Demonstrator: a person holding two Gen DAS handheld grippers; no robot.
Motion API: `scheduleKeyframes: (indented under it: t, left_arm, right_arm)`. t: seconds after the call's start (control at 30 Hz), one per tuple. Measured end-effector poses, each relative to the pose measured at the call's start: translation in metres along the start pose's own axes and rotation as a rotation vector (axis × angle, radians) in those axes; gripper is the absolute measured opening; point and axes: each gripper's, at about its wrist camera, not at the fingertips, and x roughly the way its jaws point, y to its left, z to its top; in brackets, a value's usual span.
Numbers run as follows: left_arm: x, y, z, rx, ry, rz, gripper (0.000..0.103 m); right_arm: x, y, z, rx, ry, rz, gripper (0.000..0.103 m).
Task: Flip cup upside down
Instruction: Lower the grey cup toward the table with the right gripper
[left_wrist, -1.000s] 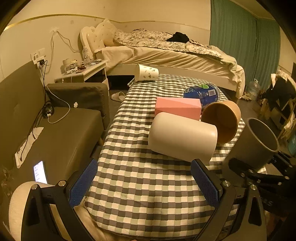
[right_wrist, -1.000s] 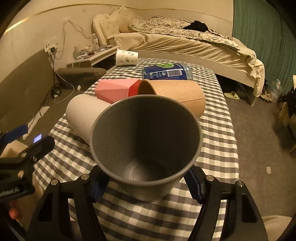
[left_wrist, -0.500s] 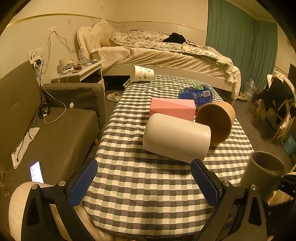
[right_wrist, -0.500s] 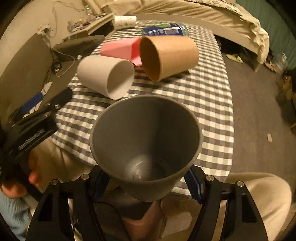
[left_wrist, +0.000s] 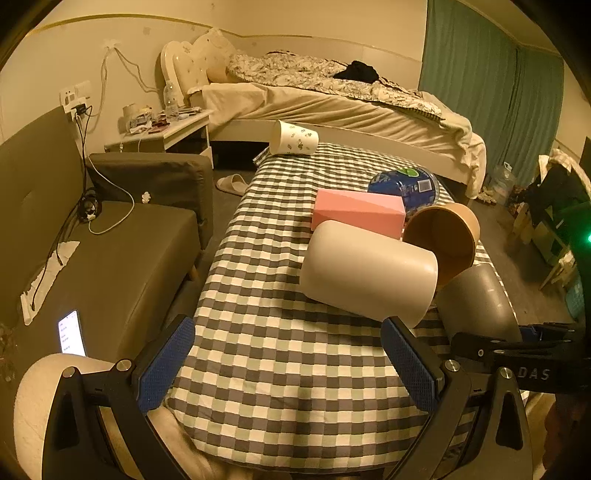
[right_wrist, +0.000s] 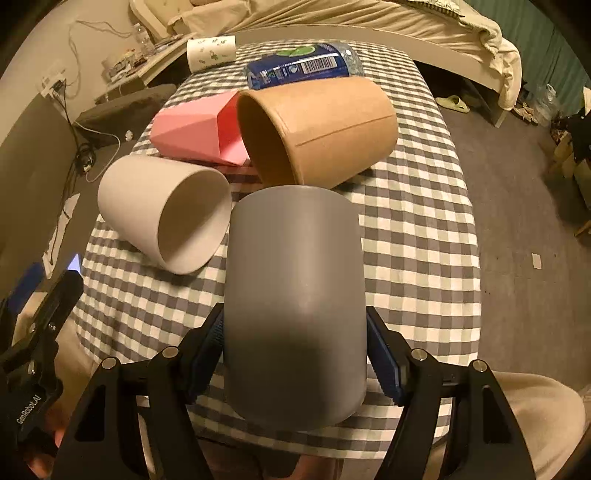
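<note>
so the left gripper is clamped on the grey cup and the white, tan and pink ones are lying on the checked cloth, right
Not quite: it is the right gripper that is shut on the grey cup, as the right wrist view shows. The left gripper is open and holds nothing. The rest stands: the white cup, tan cup and pink cup lie on their sides on the checked cloth.

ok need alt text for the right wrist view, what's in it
The right gripper clamps a smooth grey plastic cup, its closed base nearest the camera, above a grey-and-white checked tablecloth. Beyond it lie a white cup, a tan cardboard cup and a faceted pink cup, all on their sides.
</note>
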Motion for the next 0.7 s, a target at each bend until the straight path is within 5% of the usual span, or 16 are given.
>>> scheduleKeyframes:
  t: [0.23, 0.47, 0.7]
  left_arm:
    - [-0.006, -0.011, 0.000, 0.019, 0.009, -0.004, 0.103]
    - [-0.030, -0.048, 0.004, 0.012, -0.015, -0.039, 0.103]
    - [-0.041, -0.103, 0.002, 0.031, -0.014, -0.084, 0.103]
  right_arm:
    - [-0.040, -0.013, -0.008, -0.005, -0.157, 0.032, 0.074]
    - [-0.106, -0.046, -0.019, -0.027, -0.348, -0.039, 0.078]
    - [-0.124, -0.081, -0.043, 0.022, -0.414, -0.066, 0.078]
